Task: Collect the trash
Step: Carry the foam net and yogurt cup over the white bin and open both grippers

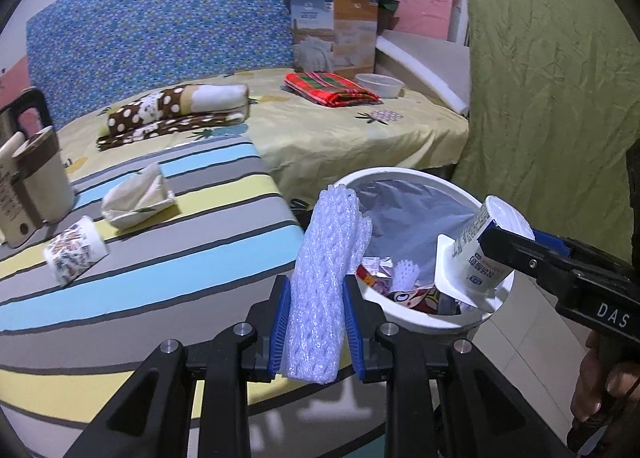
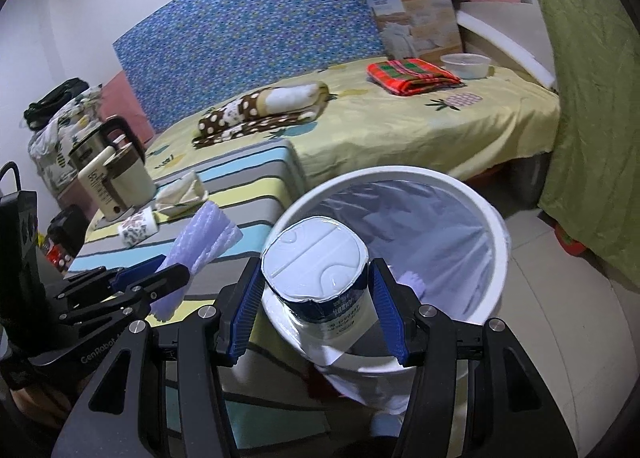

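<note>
A white foam net sleeve [image 1: 320, 290] is pinched upright between the blue pads of the left gripper [image 1: 318, 322], held over the edge of the striped table [image 1: 160, 258] just beside the white trash bin [image 1: 400, 177]. A white yogurt cup [image 2: 316, 274], base toward the camera, is clamped across its body by the right gripper [image 2: 316, 314], whose jaws stand wide around it, above the near rim of the bin; its mouth is tilted down toward the wrappers [image 1: 404, 282] already lying inside.

Several risks are judged from here. The sleeve is soft and springy, so it may be caught on a ribbed pad at release, or be dropped outside if let go before the rim is cleared. The cup is held close to the rim and could be knocked against it and bounced onto the floor. The two tools are near each other over one opening and could be struck together. A patterned paper cup [image 1: 74, 254] and a crumpled tissue pack [image 1: 138, 199] are left on the table, apparently still to be collected.
</note>
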Demonstrator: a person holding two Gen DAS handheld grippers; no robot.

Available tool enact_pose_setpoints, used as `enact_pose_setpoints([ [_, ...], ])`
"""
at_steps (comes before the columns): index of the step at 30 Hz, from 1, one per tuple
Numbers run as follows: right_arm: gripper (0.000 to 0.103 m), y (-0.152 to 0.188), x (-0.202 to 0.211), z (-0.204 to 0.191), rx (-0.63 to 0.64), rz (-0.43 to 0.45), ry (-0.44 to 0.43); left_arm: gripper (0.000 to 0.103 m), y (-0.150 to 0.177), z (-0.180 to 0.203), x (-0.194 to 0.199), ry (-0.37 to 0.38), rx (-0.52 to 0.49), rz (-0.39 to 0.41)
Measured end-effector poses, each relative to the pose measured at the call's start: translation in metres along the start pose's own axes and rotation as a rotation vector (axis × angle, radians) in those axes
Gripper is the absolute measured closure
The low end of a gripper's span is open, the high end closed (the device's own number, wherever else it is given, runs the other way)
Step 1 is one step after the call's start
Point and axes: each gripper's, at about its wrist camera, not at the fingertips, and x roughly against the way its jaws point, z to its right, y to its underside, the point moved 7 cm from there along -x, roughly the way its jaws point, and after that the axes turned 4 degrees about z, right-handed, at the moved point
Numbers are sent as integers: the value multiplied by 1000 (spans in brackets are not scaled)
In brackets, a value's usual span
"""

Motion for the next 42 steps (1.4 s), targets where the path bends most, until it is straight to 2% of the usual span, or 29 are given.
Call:
enact_pose_setpoints([
  [9,48,5,-10,29,-42,-28,50,76,-4,21,-34,70,-24,-29],
  [22,47,9,-24,45,-58,-75,68,74,4,43,-69,142,-51,-98],
  [24,47,9,-24,46,-59,-74,73,70,4,42,-70,155,-39,-101],
  [25,46,9,-23,46,-60,-72,75,64,4,42,-68,159,-34,-101],
  [27,43,8,-21,47,-61,-58,83,58,4,41,-66,173,-19,-94],
  [35,43,3,-12,41,-55,-32,71,58,0,36,-50,175,-1,-61],
  [42,43,4,-5,20,-30,-27,24,58,1,21,-24,130,21,-20],
])
